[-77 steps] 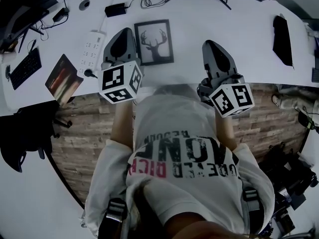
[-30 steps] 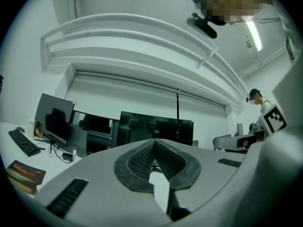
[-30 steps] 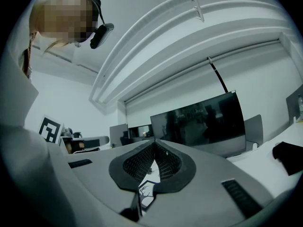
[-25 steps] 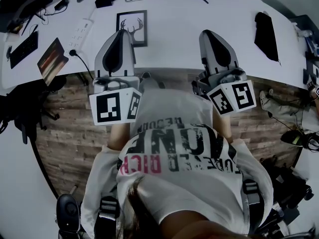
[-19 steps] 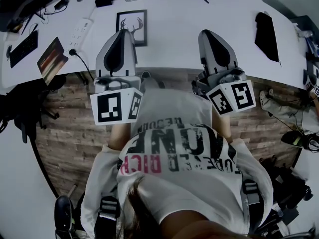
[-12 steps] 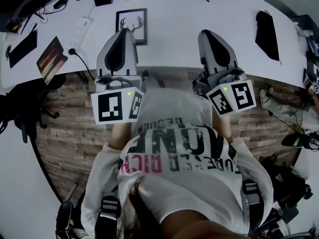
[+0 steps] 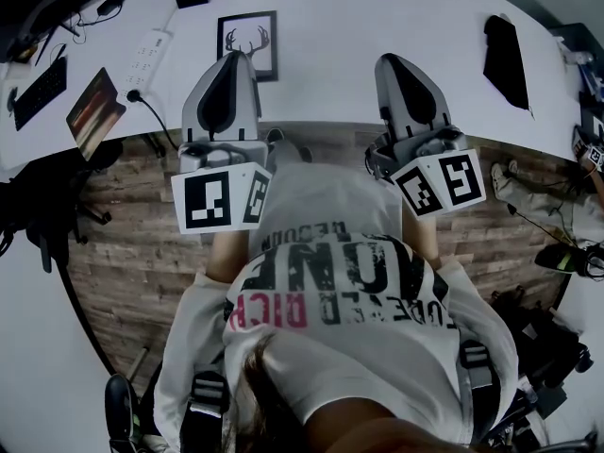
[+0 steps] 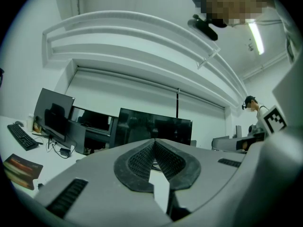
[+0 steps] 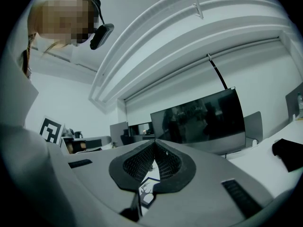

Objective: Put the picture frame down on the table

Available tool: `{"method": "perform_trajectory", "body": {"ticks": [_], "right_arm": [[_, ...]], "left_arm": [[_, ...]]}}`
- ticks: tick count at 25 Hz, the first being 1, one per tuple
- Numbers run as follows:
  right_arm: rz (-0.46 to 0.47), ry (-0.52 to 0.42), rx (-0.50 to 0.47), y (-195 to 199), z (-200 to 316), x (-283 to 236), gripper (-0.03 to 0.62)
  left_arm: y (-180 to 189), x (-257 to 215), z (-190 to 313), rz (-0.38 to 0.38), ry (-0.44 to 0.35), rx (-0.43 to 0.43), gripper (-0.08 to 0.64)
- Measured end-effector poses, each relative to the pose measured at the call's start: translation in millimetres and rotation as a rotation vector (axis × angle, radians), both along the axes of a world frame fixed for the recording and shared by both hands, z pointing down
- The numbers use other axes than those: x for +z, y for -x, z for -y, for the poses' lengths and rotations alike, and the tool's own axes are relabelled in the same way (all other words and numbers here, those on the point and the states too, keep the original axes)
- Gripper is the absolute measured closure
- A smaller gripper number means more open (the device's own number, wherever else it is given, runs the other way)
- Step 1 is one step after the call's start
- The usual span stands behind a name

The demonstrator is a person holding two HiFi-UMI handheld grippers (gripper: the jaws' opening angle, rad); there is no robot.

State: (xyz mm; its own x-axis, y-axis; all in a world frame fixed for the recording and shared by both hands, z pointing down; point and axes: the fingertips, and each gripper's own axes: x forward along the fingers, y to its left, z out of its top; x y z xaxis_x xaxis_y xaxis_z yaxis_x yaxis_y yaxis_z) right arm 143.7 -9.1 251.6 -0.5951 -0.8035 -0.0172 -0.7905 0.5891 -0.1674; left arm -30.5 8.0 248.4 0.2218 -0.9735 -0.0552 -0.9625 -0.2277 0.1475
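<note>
Both grey two-jaw grippers, the left gripper (image 7: 236, 57) and the right gripper (image 7: 396, 61), have drawn back to the near edge of the white table (image 7: 330, 26). In the earliest frame they reached further over it, flanking the frame.

One black-rimmed picture frame with a deer-head print (image 7: 248, 45) lies flat on the table in the upper left of the head view. The left gripper's tip covers its lower left corner there. The right gripper sits right of centre, well apart from the frame.

Each gripper carries one marker cube, two in all. Both pairs of jaws are pressed together with nothing between them.

At the upper left lie one white power strip (image 7: 151, 57), one black keyboard (image 7: 40, 88) and one dark reddish flat pad (image 7: 94, 111). One flat black object (image 7: 505, 59) lies at the upper right.
</note>
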Motion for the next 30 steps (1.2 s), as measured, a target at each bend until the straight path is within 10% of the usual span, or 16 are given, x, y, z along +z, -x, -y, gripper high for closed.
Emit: {"method": "perform_trajectory", "body": {"ticks": [30], "right_arm": [[-0.009,0.003,-0.010,8.1,2.0,-0.1,0.591]], "left_arm": [[3.7,3.4,6.1,-0.014,0.013,0.023,0.557]]}}
